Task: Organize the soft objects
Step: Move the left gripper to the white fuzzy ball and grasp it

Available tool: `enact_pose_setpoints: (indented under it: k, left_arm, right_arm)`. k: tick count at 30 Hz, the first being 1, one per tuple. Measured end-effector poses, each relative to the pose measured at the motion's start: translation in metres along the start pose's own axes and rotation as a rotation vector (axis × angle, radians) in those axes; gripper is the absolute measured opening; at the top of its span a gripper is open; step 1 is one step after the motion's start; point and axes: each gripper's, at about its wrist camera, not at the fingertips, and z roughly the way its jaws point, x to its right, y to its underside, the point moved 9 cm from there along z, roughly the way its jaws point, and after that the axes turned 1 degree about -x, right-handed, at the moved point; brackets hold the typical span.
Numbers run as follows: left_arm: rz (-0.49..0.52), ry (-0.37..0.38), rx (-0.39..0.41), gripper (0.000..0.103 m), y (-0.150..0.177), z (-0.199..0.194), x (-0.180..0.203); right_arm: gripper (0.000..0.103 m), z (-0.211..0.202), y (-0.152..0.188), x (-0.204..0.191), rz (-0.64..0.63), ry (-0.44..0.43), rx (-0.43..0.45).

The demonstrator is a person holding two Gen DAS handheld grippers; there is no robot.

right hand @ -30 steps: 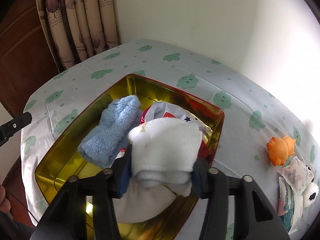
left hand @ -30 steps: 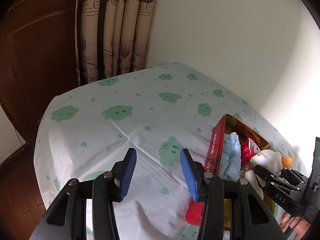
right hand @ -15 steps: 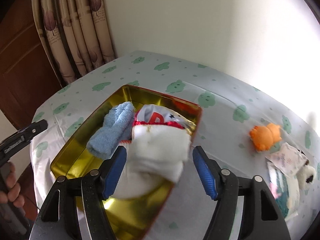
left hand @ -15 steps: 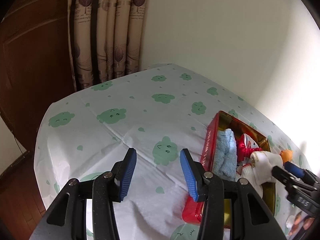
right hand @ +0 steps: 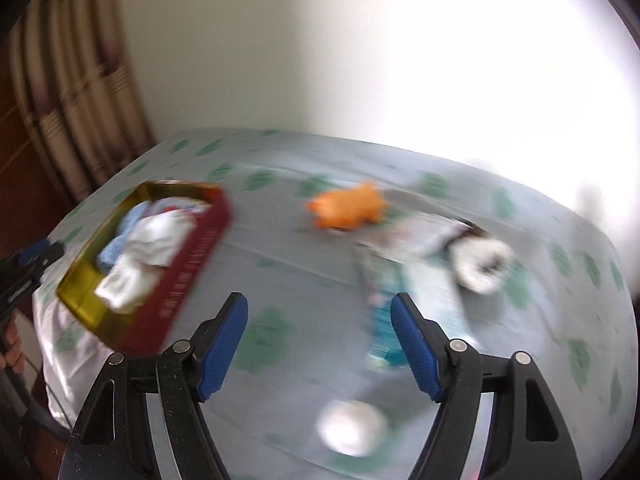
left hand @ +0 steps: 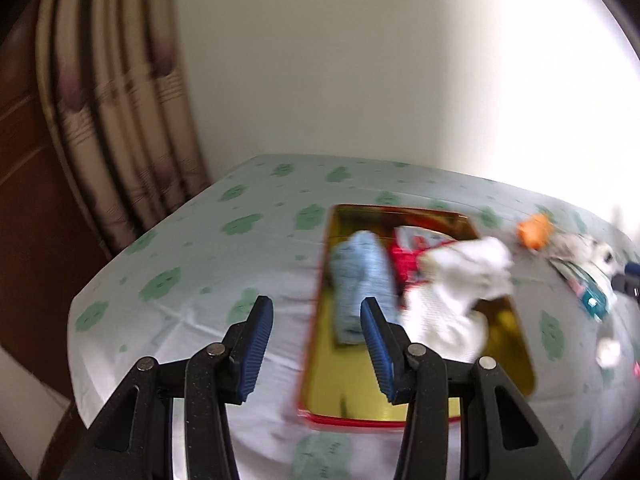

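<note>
A red tin (left hand: 360, 420) with a gold inside lies on the cloud-print cloth. It holds a blue towel (left hand: 360, 276), a red-and-white item (left hand: 408, 248) and a white cloth (left hand: 460, 280) draped over its right wall. My left gripper (left hand: 316, 320) hovers open over the tin's near left wall with nothing in it. My right gripper (right hand: 318, 320) is to the right of the tin (right hand: 188, 264); its jaws are opening and nothing is between them. Ahead of it lie an orange toy (right hand: 348, 208) and a black-and-white plush (right hand: 480, 260). Both views are blurred.
Flat packets (right hand: 400, 276) lie between the orange toy and the right gripper. A small white round thing (right hand: 352, 428) sits below its jaws. Curtains (left hand: 120, 120) and a wall stand behind the table. A person's hand (right hand: 12, 348) shows at the left edge.
The right gripper has let go of the white cloth, left it in the tin, widened and swung right over the toys. The left gripper has swung right, bringing the tin in front of it.
</note>
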Motion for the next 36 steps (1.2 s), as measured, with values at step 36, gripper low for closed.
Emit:
enact_pose_setpoints:
  k: [36]
  left_arm:
    - [0.386,0.56,-0.341,0.05,0.089,0.01,0.349]
  right_arm:
    - [0.072,0.019,0.084,0.153,0.262,0.121,-0.014]
